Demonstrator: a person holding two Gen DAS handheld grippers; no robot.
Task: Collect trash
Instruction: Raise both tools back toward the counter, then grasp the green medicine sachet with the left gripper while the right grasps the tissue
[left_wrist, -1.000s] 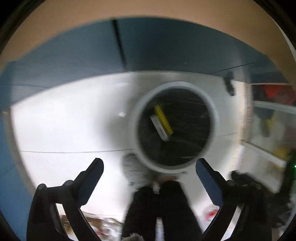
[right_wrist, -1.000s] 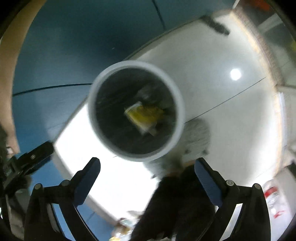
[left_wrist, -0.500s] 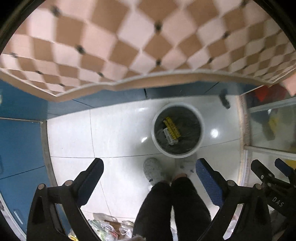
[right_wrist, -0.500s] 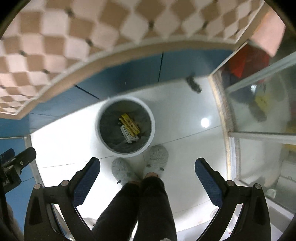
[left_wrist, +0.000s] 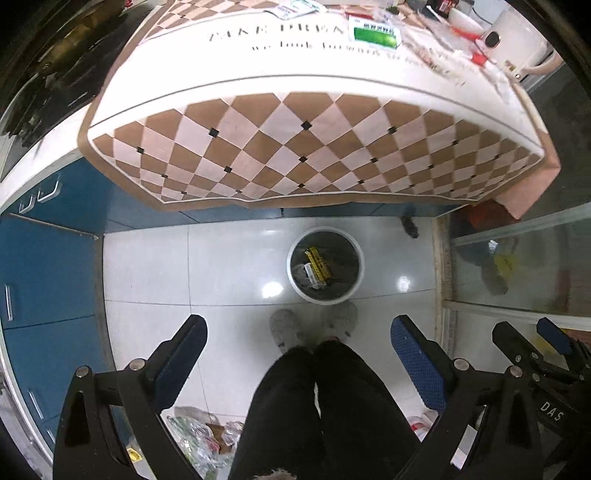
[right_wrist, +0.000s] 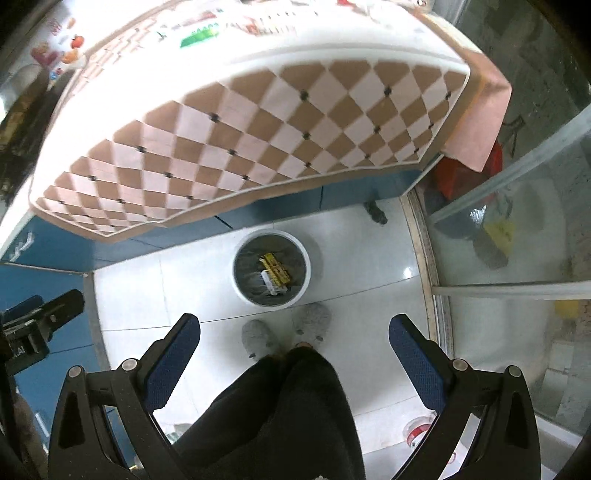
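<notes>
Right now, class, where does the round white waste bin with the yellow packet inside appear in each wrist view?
Left wrist: round white waste bin sits right of centre, below the checkered tablecloth.
Right wrist: bin sits just left of centre.
Shared landmark: grey slippers beside it.

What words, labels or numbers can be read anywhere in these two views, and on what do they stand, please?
"DAS": white letters on the right tool body, left wrist view.
"...AKE DREA...": large print on the tablecloth, cut off.
Second tablecloth line: too blurred.
Green packet: print too small.
Yellow wrapper in the bin: unreadable.
</notes>
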